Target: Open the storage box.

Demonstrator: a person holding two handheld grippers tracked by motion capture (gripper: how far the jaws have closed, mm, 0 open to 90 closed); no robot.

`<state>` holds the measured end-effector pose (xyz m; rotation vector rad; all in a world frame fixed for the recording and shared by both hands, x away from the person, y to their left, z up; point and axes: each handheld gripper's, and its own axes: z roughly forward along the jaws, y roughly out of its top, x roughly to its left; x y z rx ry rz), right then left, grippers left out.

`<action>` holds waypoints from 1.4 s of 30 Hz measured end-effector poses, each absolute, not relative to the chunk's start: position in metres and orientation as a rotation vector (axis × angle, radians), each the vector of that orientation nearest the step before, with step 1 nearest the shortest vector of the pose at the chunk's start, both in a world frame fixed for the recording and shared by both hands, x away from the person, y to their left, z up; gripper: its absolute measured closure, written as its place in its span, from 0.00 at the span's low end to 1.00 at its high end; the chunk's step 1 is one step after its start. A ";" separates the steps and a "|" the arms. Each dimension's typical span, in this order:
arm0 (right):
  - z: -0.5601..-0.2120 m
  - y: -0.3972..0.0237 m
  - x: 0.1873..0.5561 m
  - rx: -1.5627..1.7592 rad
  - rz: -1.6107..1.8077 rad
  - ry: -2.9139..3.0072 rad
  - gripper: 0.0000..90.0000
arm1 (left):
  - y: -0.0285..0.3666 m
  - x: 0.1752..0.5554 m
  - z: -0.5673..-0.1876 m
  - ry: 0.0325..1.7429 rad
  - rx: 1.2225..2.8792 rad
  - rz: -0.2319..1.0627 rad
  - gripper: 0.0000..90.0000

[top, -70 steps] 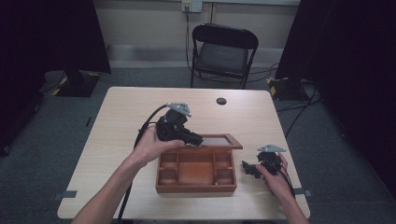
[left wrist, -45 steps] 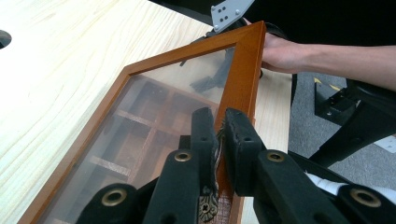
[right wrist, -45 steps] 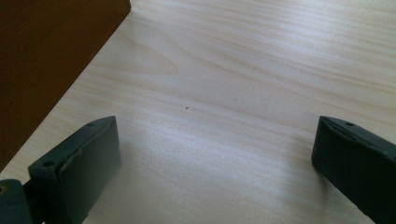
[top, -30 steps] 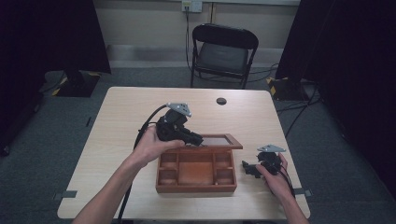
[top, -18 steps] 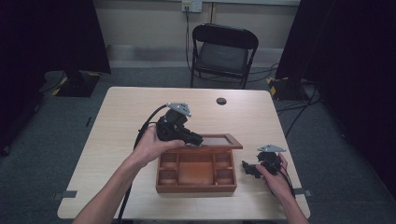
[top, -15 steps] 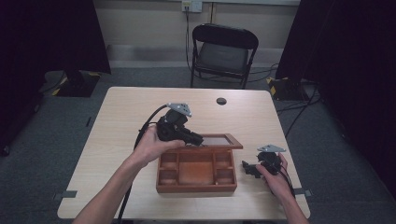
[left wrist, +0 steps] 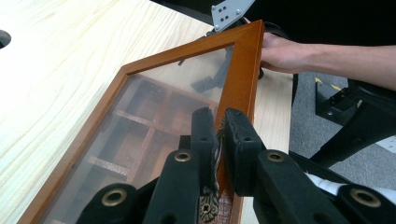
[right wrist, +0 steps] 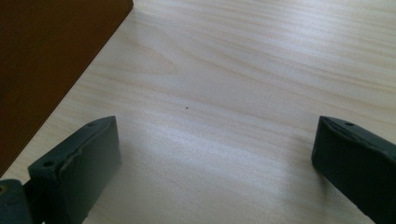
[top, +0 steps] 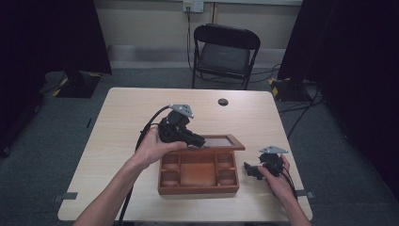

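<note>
The left tongs (left wrist: 218, 140) pinch the glass lid's (left wrist: 154, 93) clasp, mid-swing over the wooden box (top: 197, 176); next, ease it gently. The right tongs (right wrist: 215, 154) gape, idle.

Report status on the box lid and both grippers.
Left gripper shut on the lid of the wooden box, lid held raised. Right gripper open, resting on the table beside the box. Nothing in the way.

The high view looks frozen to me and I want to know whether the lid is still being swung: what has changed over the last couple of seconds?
Nothing has visibly changed. The left gripper stays shut on the front edge of the glass-paned lid, holding it raised over the wooden box. The right gripper stays open on the table beside the box.
</note>
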<state>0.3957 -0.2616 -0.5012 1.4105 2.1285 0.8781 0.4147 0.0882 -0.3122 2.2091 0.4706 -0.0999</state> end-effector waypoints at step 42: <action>-0.501 -0.262 0.396 1.411 0.877 2.127 0.01 | 0.089 0.415 -0.313 0.460 2.222 -0.102 0.92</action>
